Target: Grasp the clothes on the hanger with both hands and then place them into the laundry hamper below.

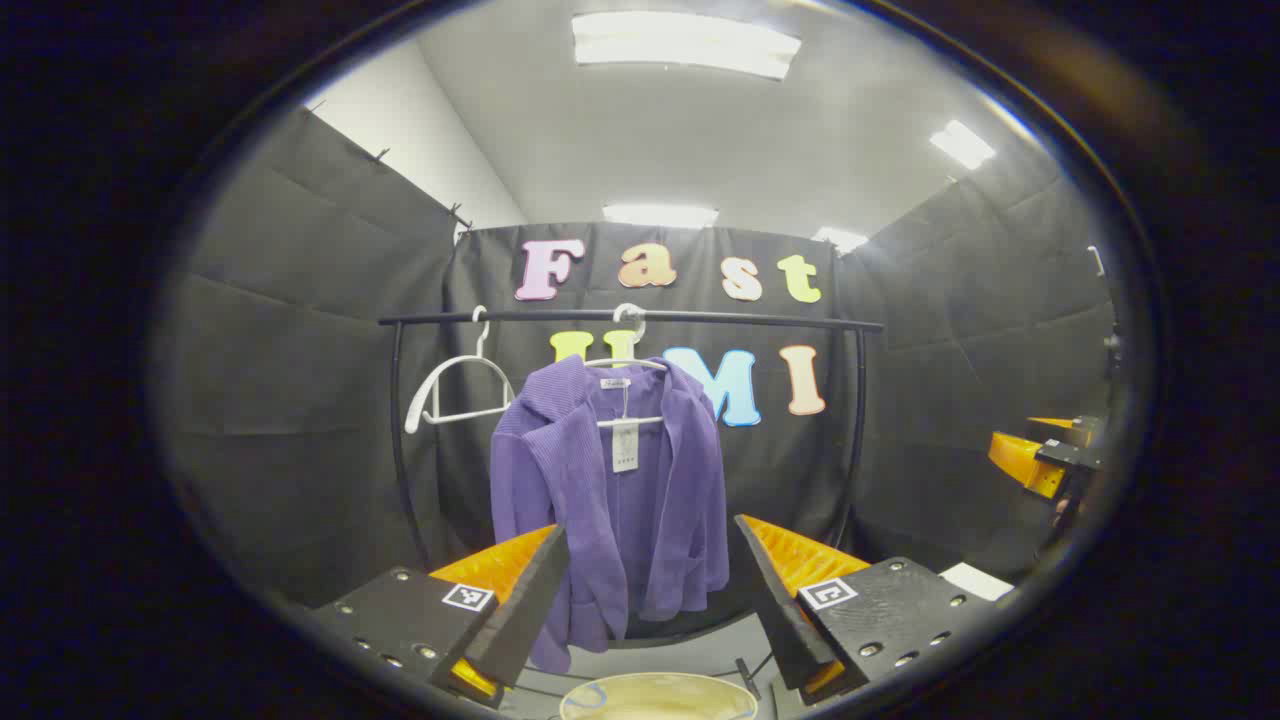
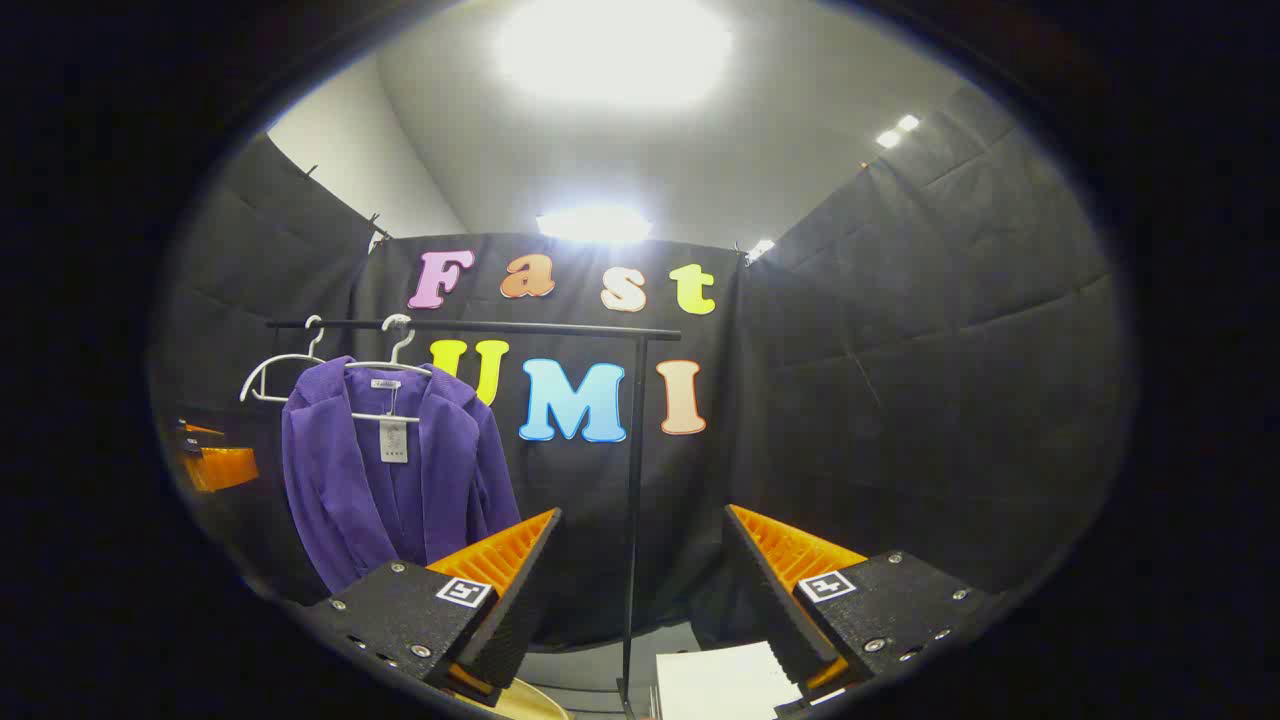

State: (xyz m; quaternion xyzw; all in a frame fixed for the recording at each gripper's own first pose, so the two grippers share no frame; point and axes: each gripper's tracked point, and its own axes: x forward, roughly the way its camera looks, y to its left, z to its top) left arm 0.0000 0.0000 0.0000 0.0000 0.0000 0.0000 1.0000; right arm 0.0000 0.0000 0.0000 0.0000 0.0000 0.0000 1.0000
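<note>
A purple jacket (image 1: 610, 490) hangs on a white hanger (image 1: 628, 352) from a black clothes rail (image 1: 640, 318), with a paper tag at its collar. My left gripper (image 1: 650, 580) is open, short of the jacket, which shows between its fingers. The rim of the hamper (image 1: 655, 695) shows below it. In the right gripper view the jacket (image 2: 385, 470) hangs to the left. My right gripper (image 2: 640, 580) is open and empty, pointed at the rail's right post (image 2: 632, 500). The right gripper (image 1: 1040, 455) shows at the right edge of the left gripper view, and the left gripper (image 2: 215, 462) at the left edge of the right gripper view.
An empty white hanger (image 1: 455, 385) hangs left of the jacket on the same rail. A white sheet (image 2: 720, 680) lies low near the rail's right post. Black cloth walls close the booth on three sides.
</note>
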